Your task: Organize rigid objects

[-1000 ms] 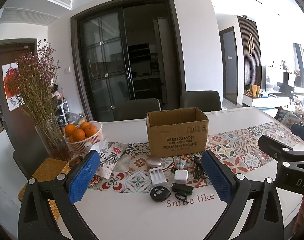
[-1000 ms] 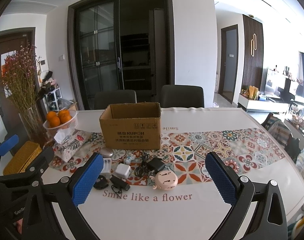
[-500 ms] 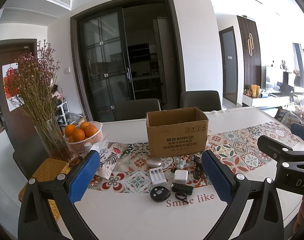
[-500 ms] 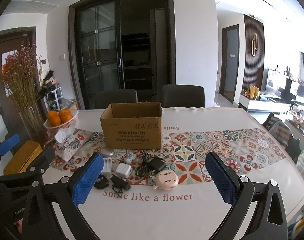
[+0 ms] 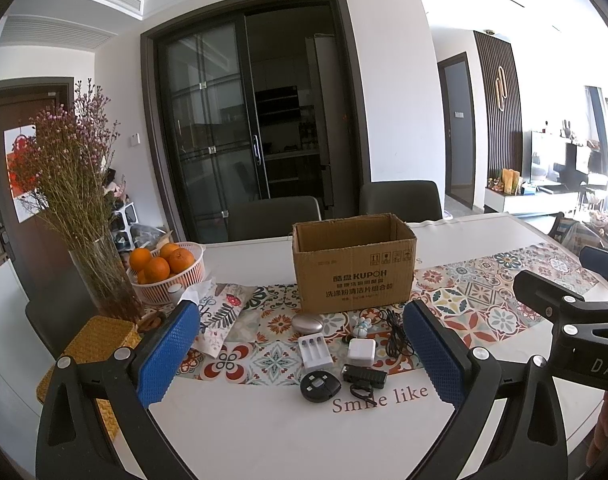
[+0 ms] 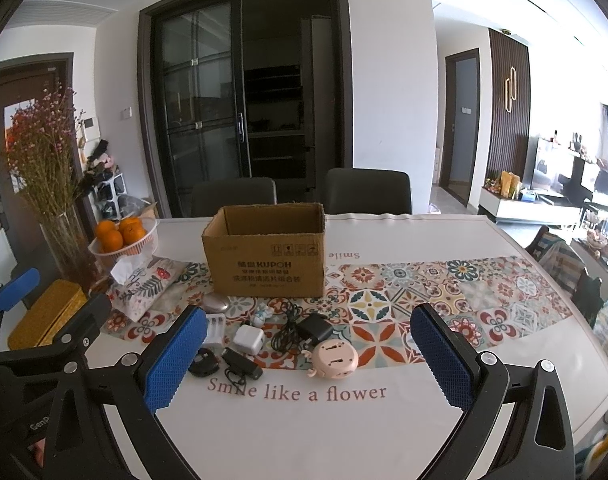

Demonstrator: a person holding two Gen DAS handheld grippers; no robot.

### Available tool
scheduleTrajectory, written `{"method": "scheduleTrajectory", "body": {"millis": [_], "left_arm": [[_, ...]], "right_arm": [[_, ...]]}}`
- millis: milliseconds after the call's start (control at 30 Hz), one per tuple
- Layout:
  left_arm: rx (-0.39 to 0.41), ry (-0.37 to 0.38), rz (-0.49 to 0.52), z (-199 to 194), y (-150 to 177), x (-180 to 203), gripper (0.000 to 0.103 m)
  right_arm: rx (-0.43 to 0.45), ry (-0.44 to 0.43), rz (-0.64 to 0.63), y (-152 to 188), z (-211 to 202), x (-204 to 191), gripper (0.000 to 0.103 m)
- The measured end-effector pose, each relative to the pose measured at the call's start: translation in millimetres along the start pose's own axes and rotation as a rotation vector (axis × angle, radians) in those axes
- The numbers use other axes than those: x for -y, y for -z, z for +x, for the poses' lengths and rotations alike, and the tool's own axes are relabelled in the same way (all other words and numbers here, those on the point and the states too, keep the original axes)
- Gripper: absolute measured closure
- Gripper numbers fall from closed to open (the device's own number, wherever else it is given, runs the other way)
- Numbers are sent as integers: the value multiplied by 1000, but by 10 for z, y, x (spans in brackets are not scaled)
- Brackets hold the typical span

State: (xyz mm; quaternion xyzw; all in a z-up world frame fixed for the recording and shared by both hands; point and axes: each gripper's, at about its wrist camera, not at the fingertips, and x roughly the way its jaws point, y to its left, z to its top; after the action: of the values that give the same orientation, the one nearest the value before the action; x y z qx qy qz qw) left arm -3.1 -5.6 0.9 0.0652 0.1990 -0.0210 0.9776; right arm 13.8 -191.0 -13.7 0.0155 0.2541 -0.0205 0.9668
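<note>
An open cardboard box (image 5: 354, 264) (image 6: 266, 252) stands on the patterned runner. In front of it lie several small items: a silver oval case (image 5: 307, 323), a white battery charger (image 5: 314, 349), a white plug cube (image 5: 361, 351) (image 6: 248, 338), a black round disc (image 5: 320, 387), a black flat device (image 5: 364, 376) (image 6: 242, 364), a black adapter with cable (image 6: 310, 328) and a pink round clock (image 6: 336, 358). My left gripper (image 5: 300, 360) is open and empty, held above the near table edge. My right gripper (image 6: 310, 354) is open and empty beside it.
At the left stand a glass vase of dried flowers (image 5: 76, 184), a basket of oranges (image 5: 166, 268), a printed tissue pouch (image 5: 220, 316) and a woven yellow box (image 5: 92, 356). Two dark chairs (image 6: 368, 192) stand behind the table (image 6: 424, 236).
</note>
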Motion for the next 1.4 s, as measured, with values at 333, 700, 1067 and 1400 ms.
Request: {"method": "scheduleTrajectory", "body": {"millis": [333,700,1067,1400], "left_arm": [[-20,4,-1,30,40,-14,0],[-141,-14,7,309,208,-103,0],[-230,-21,29,749,463,-199,1],[-323,34,55,1143,674,-182,3]], "right_arm": [[-12,-11,-8,19,26,-43,0],[-102,-52,-29,75,370,-120,0],[-203,-98,-83,225,833,-307,2],[-337,-190,-81,399,1391,-411,16]]}}
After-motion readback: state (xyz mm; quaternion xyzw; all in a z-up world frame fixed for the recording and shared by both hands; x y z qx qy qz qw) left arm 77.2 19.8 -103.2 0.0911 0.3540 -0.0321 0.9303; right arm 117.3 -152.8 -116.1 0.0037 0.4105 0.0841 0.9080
